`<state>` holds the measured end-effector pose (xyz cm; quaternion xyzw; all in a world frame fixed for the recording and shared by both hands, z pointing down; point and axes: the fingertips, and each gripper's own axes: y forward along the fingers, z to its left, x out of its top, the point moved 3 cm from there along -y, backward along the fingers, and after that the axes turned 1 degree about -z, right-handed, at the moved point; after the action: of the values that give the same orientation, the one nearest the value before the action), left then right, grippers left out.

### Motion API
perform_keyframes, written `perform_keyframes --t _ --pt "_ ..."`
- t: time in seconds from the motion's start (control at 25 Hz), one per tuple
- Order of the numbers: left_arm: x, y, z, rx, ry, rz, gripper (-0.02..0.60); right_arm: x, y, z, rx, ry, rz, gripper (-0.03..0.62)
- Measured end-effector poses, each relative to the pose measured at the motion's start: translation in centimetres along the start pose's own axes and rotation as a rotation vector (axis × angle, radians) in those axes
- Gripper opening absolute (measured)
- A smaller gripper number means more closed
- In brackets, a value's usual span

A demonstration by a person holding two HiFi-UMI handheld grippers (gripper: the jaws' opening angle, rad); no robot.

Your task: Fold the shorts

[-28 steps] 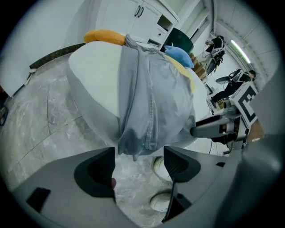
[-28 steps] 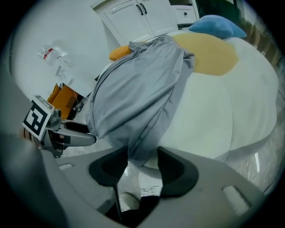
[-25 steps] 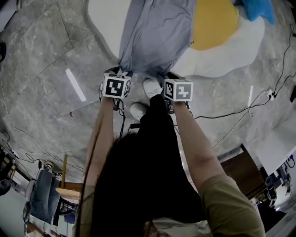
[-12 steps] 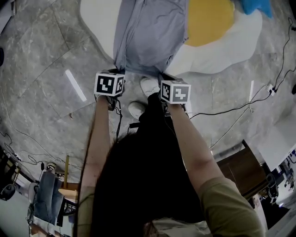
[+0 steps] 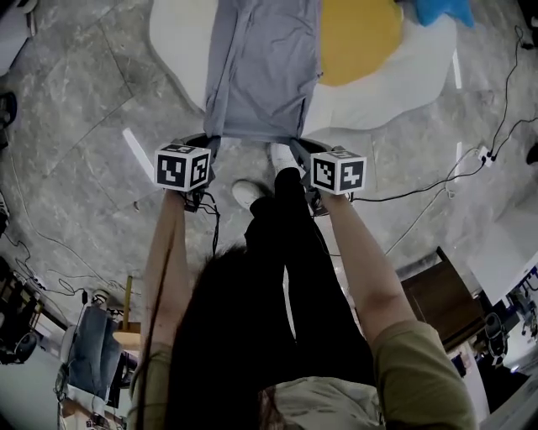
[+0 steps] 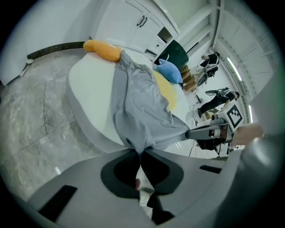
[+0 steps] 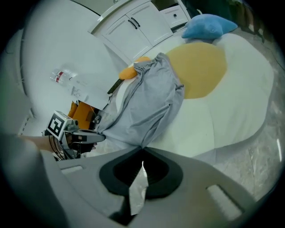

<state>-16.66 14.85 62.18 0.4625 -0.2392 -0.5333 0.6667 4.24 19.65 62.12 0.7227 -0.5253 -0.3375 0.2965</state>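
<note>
Grey marble floor (image 5: 76,126) all round, with a white egg-shaped mat (image 5: 181,50) at 12 o'clock in the head view and a yellow patch (image 5: 357,38) on its 1 o'clock side. Spread on the mat and running toward 12 o'clock: grey shorts (image 5: 261,67), near edge raised off the mat's rim and stretched between the two grippers. Left gripper (image 6: 137,153) closed tight on the near corner at 11 o'clock, fabric bunched right where the jaws meet. Right gripper (image 7: 142,149) likewise clamped on the other near corner at 1 o'clock, jaws together on a pinch of cloth. Blue soft toy (image 5: 433,10) at the mat's far 1 o'clock edge, clear of the shorts. Orange soft shape (image 6: 103,48) just beside the shorts' far end, seen in the left gripper view. White shoes (image 5: 250,193) on the floor at 6 o'clock of the shorts' near edge, between the forearms. White cabinets (image 7: 142,26) beyond the mat. Black cable (image 5: 420,189) across the floor at 3 o'clock.
</note>
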Motion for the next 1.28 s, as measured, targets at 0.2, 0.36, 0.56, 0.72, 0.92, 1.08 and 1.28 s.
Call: perform_keyframes --t 0.2,0.36,0.56,0.72,0.92,1.08,1.28 --pt "4.0 -2.5 -2.1 0.009 0.051 0.008 0.015 4.4 -3.1 0.8 0.077 0.015 -0.019 0.008" --pt "7.8 -4.0 -2.5 0.018 0.065 0.004 0.015 8.4 -4.5 1.4 0.118 0.004 -0.003 0.008" --pt "12.8 -4.1 -2.4 0.028 0.086 -0.019 0.015 12.9 -4.9 1.7 0.157 -0.007 0.004 0.008" --pt "17.2 -3.8 -1.3 0.042 0.115 -0.043 0.015 16.4 -4.4 2.1 0.175 0.0 -0.017 0.008" --pt "21.9 -2.7 0.4 0.018 0.148 -0.058 0.015 20.0 -3.5 2.0 0.17 0.053 -0.072 0.008" --pt "25.6 -2.1 1.7 0.029 0.219 -0.043 0.015 23.8 -2.6 2.2 0.193 0.108 -0.118 0.008" --pt "32.1 -1.0 3.0 0.058 0.262 -0.081 0.015 29.3 -0.9 1.5 0.189 0.103 -0.127 0.008"
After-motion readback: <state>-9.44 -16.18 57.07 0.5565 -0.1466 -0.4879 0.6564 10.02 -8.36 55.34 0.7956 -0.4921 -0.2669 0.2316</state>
